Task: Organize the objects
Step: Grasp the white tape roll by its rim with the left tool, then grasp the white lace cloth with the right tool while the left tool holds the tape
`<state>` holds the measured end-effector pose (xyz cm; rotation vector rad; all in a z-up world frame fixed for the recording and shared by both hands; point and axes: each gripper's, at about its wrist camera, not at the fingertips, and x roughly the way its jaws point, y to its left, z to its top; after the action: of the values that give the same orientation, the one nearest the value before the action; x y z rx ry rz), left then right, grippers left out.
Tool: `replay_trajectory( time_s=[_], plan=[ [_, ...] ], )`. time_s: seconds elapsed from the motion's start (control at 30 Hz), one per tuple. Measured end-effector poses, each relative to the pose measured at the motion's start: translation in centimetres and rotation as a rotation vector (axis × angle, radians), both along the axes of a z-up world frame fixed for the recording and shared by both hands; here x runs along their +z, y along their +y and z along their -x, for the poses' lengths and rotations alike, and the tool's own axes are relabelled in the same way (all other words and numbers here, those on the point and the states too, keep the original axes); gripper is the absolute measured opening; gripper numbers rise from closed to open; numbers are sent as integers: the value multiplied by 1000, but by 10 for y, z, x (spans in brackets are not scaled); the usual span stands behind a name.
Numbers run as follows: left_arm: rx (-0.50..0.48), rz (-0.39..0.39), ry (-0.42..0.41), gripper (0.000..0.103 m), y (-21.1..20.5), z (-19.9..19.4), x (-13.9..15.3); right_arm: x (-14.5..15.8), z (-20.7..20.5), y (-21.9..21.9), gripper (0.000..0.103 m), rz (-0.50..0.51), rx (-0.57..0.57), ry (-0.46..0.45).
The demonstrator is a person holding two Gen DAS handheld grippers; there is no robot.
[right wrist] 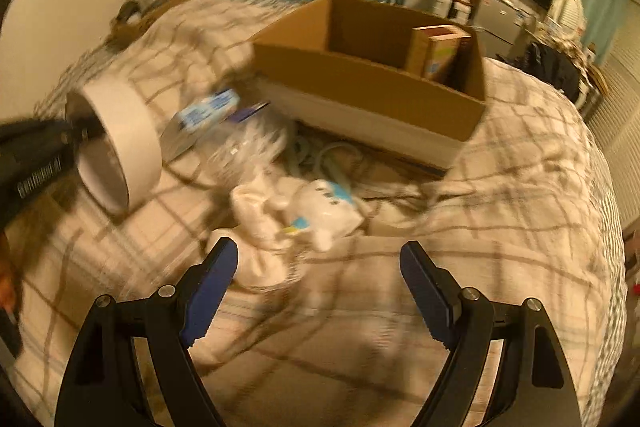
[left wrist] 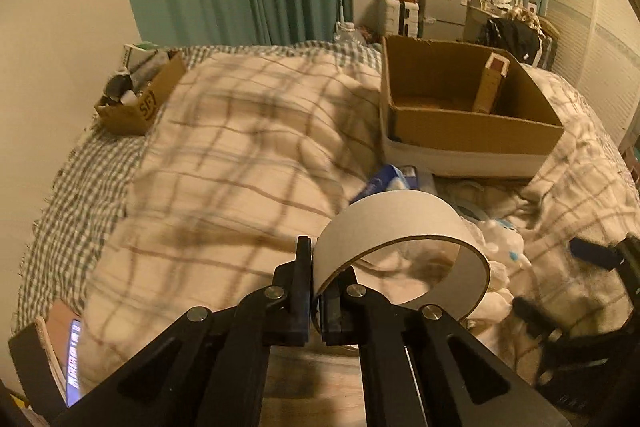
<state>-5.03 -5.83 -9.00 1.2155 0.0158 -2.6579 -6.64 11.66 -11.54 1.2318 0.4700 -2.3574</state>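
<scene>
Left gripper [left wrist: 320,267] clamped on wall of white cardboard ring [left wrist: 404,227], held above plaid bed [left wrist: 240,147], near side of large cardboard box [left wrist: 460,123]. Ring axis roughly horizontal. Right gripper [right wrist: 318,267] wide open, empty. Small carton [left wrist: 138,107] lettering illegible.

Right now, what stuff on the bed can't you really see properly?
- Small cardboard box: left wrist view, its contents too small and dark to name.
- Blue-and-white packet: right wrist view, motion blur hides the print.
- White toy: right wrist view, blurred, so its shape is unclear.
- Large cardboard box: its near wall hides part of the floor inside.
- White ring: the left tool covers the pinched part.
</scene>
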Motion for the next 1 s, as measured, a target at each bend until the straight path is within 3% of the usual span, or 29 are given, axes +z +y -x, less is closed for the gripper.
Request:
replay_trajectory(
  time_s=[0.2, 0.33, 0.43, 0.5, 0.6, 1.0],
  plan=[
    [13, -2, -7, 3, -12, 1, -8, -31, 13, -29, 83, -7, 40, -158],
    [5, -17, -18, 3, -13, 1, -13, -37, 20, -38, 83, -37, 10, -137],
    [3, -20, -19, 3, -12, -1, -14, -35, 15, -39, 57, -79, -14, -94],
    [-1, -21, -19, 3, -11, -1, -14, -35, 13, -37, 32, -84, -23, -88],
    [-7, -29, -18, 3, -9, -4, -14, -32, 10, -29, 15, -62, -40, -87],
    [-39, -47, 6, 3, 5, -29, 0, 19, -23, -5, 9, 80, -54, 0]
  ],
)
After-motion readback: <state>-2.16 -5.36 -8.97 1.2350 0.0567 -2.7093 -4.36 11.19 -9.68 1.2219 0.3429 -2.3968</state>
